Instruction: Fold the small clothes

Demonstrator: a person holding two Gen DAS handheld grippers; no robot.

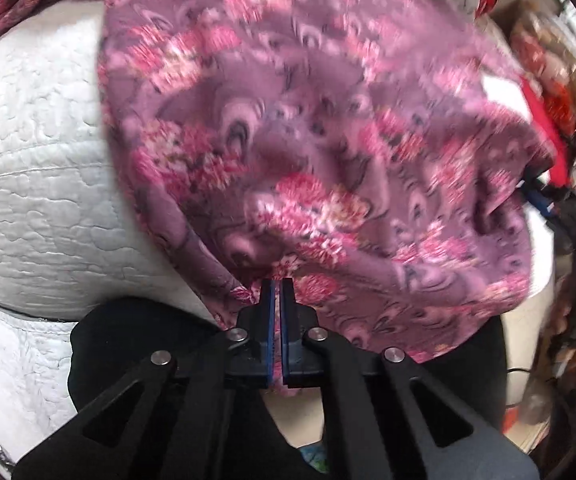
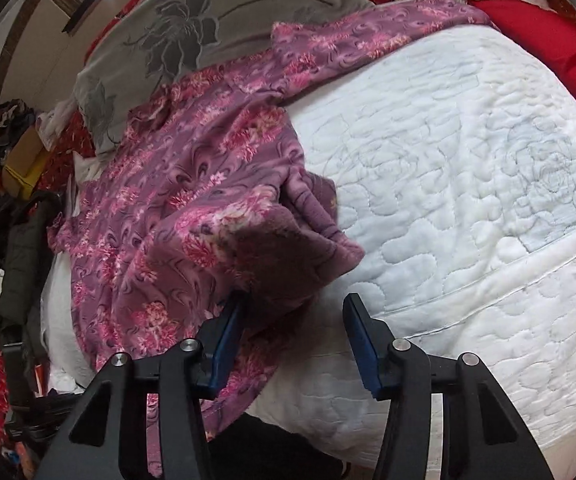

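Observation:
A purple fleece garment with pink flowers (image 1: 320,136) lies spread on a white quilted mattress (image 1: 35,200). My left gripper (image 1: 275,292) is shut on the garment's near edge; the view is blurred. In the right wrist view the same garment (image 2: 183,184) covers the mattress's left part, one sleeve stretching to the back right. My right gripper (image 2: 294,308) is open, its jaws on either side of a folded corner of the garment (image 2: 283,252), left fingertip (image 2: 231,312) touching the fabric.
A grey flowered pillow (image 2: 215,20) lies at the back. Red bedding (image 2: 544,36) sits at the far right. Piled clothes and boxes (image 2: 15,152) stand left of the bed. The white mattress (image 2: 468,184) stretches out on the right.

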